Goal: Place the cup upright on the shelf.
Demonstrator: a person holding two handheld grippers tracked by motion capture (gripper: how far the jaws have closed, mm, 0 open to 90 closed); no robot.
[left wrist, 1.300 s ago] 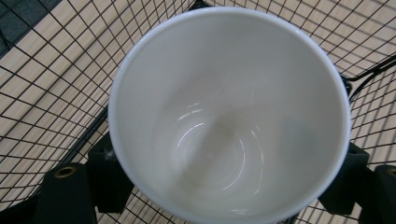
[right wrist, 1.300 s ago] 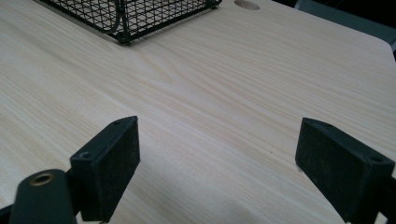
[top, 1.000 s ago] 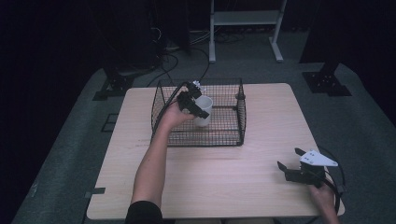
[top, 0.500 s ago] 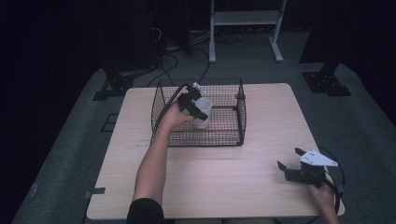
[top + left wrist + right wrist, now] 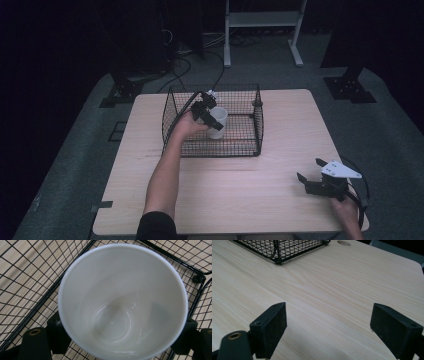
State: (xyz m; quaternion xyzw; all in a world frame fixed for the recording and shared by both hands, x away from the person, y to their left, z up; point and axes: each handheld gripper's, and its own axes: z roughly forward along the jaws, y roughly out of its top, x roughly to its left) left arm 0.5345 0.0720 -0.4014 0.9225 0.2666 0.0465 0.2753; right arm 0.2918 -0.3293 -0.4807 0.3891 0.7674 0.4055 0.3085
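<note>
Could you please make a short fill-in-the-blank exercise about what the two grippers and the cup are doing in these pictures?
1. The left gripper is shut on a white ceramic ____.
2. That gripper holds it inside the black wire ____ on the light wooden table.
3. The jaws of the right gripper stand ____, with nothing between them.
4. Seen from the left gripper view, the inside of the held thing is ____.

Missing words: cup; basket; open; empty

A glossy, smooth white ceramic-looking cup is seen inside a black wire-mesh metal basket; the table is of pale matt wood grain
</note>
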